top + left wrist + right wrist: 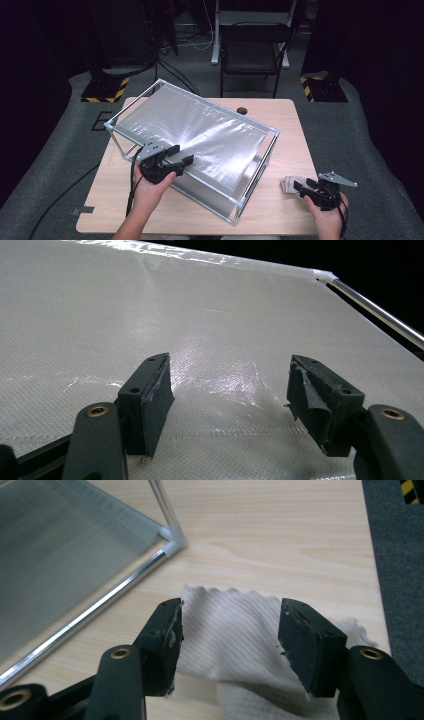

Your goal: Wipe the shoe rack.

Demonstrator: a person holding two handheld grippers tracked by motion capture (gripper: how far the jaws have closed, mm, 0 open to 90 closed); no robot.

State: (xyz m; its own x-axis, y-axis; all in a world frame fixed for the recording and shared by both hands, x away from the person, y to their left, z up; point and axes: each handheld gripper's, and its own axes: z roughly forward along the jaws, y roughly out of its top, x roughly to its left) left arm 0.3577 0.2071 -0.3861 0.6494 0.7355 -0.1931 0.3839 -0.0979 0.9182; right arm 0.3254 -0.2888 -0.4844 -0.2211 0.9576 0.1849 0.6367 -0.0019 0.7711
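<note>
A metal-framed box with a shiny translucent plastic top stands on the wooden table. My left gripper hovers open over the near left part of that top; in the left gripper view its jaws stand wide apart above the white sheet. A crumpled white ribbed cloth lies on the table at the near right, beside the frame's corner. My right gripper is open right over the cloth, with the fabric showing between its jaws.
A black folding chair stands beyond the table's far edge. Yellow-black striped stand bases sit on the grey floor at both far corners. A small dark round spot marks the tabletop behind the box.
</note>
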